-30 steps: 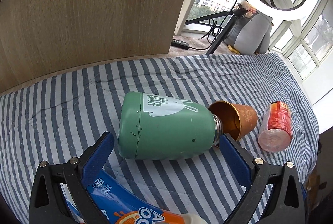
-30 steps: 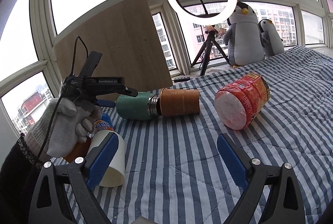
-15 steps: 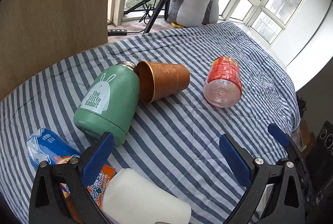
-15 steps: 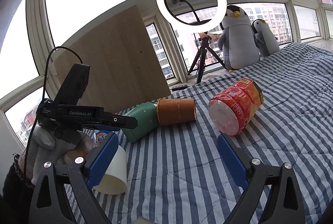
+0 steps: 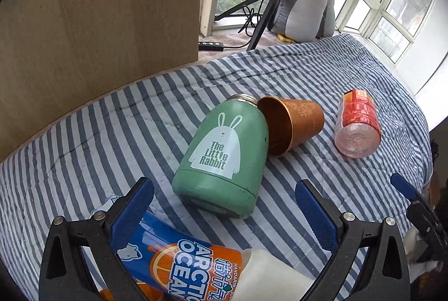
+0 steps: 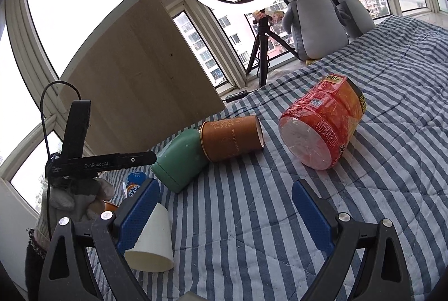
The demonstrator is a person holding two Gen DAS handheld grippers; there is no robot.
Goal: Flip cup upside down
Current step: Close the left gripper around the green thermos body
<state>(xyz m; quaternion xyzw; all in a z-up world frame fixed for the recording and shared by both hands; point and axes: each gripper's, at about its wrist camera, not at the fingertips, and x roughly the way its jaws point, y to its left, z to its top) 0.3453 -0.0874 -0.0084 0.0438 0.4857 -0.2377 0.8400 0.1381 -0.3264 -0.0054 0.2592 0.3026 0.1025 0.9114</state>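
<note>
I had the striped quilt point(image 6: 280, 217) spread under everything, with the wood panel point(image 5: 98, 7) standing at its far edge. On it the red jar point(image 6: 319, 130) lay on its side, well apart from the green flask point(image 5: 224, 152), which also lay flat. The copper cup point(image 5: 291, 124) lay tipped over with its mouth touching the flask's neck; a second, white cup point(image 6: 151, 242) lay on its side just beside the soda can point(image 5: 179, 259), nearest to me. I could not tell from the task which cup was meant. My left gripper point(image 5: 224, 205) was spread wide and empty, hovering short of the flask's base; my right gripper point(image 6: 225, 205) was likewise spread and held nothing, low over bare quilt. My worry was the soft bedding: a cup set mouth-down on it could lean or topple. Reaching for the copper cup, a finger might also nudge the flask and roll both away, and its smooth taper could slip from the pads mid-turn.
</note>
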